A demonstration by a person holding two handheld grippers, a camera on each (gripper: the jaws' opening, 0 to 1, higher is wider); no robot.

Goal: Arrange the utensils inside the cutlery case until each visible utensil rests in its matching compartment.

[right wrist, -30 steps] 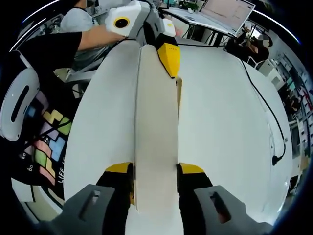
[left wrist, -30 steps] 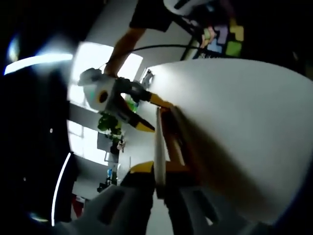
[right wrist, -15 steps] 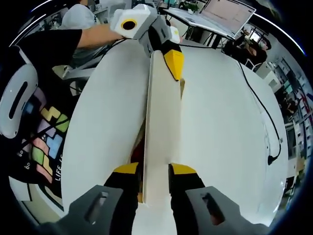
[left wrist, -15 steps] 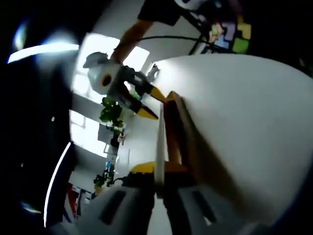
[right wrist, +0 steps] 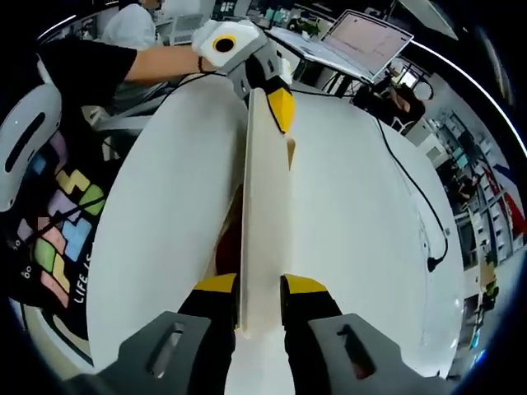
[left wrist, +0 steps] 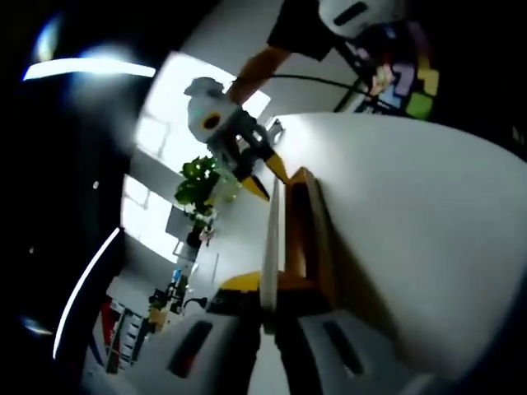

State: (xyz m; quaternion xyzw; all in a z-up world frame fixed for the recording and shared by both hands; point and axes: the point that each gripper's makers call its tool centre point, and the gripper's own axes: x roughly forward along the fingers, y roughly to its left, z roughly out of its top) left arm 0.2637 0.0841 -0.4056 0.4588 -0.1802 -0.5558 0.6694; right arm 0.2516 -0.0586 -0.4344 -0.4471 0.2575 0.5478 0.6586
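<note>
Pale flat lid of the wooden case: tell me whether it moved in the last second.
Yes. The pale flat lid tipped from flat to edge-on against the white table.

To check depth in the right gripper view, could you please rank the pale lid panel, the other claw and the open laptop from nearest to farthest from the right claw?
1. Pale lid panel: clamped in the right claw, stretching away.
2. Other claw: gripping the panel's far end.
3. Open laptop: beyond the table, upper right.

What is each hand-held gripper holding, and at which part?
Both hold the case lid: the right hand-held gripper clamps its near end, the left hand-held gripper its far end.
</note>
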